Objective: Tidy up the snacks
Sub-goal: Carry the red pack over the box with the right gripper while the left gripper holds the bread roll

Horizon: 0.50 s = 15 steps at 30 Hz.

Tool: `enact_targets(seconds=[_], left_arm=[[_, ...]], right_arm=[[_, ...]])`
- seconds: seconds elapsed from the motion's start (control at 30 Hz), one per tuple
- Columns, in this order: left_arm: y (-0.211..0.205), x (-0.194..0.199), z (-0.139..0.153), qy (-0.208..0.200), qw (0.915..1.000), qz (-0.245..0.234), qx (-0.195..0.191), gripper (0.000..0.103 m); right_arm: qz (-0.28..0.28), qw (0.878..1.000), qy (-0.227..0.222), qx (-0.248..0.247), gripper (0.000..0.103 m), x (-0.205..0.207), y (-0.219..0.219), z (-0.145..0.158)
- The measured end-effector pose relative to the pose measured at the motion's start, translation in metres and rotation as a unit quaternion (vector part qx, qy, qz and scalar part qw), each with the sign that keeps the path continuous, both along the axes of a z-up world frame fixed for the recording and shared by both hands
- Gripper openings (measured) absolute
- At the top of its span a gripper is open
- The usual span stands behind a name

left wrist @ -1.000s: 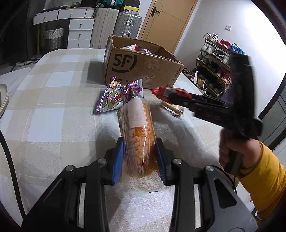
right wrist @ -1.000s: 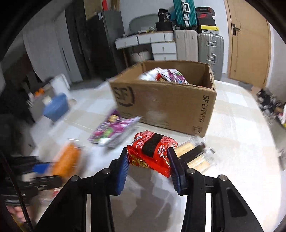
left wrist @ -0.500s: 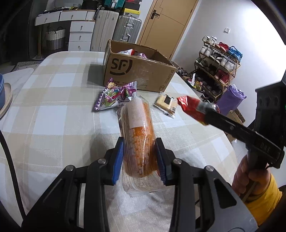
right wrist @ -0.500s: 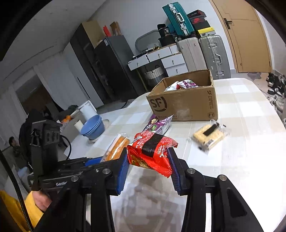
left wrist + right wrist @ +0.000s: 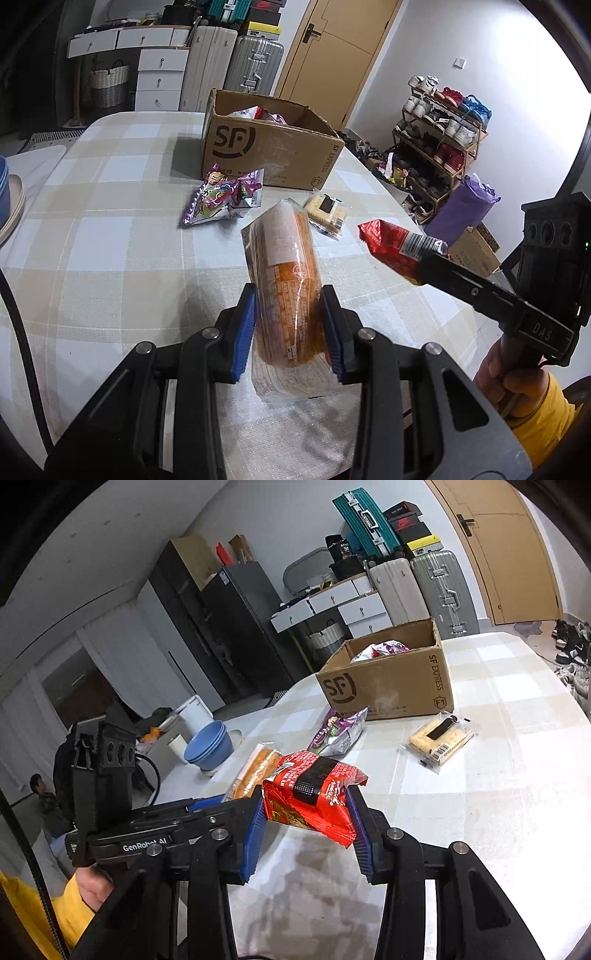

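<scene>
Nearest to me, my left gripper (image 5: 288,328) is closed on an orange bread loaf in clear wrap (image 5: 286,291), its blue pads pressing the loaf's two long sides near the end closest to me. The loaf's long axis runs straight out along my fingers, pointing toward the far box. It seems lifted a little off the checked tablecloth (image 5: 110,240), though I cannot be sure.

To the right, my right gripper (image 5: 306,814) is closed on a red snack packet (image 5: 314,794), gripped across its width and held in the air above the table. In the left view the packet (image 5: 391,243) sticks out past the fingertips, level with the loaf's far end.

Further out, loose on the cloth, lie a purple snack bag (image 5: 225,195) to the left and a clear-wrapped pack of pale crackers (image 5: 327,210) to the right, both just short of the box.

Beyond them stands the open cardboard SF box (image 5: 266,155), already holding a few packets. It lies straight ahead of both grippers, with the two loose snacks between. I judge the left gripper is better lined up with the box opening, since the loaf already points at it; the right gripper sits off to the side and would need to swing inward. Both loads would have to rise above the box rim before being let go.
</scene>
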<state>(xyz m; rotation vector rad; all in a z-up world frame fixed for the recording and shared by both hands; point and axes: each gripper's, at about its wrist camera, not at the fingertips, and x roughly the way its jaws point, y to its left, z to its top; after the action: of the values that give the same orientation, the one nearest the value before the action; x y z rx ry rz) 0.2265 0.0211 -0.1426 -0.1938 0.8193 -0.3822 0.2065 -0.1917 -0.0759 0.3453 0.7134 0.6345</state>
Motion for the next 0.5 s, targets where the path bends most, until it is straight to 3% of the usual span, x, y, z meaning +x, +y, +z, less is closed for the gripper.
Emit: enact_targets(seconds=[0.3,0.5], left_arm=[[-0.003,0.004,0.004,-0.004,1.0,-0.002,0.001,0.031],[-0.002,0.012,0.023,-0.014,0.9999,-0.007,-0.005,0.031]], right_arm=[[0.003,1.0,-0.005,0.021,0.043,0.006,-0.006,0.011],[0.022,0.999,-0.04,0.016,0.043,0.017,-0.002,0.038]])
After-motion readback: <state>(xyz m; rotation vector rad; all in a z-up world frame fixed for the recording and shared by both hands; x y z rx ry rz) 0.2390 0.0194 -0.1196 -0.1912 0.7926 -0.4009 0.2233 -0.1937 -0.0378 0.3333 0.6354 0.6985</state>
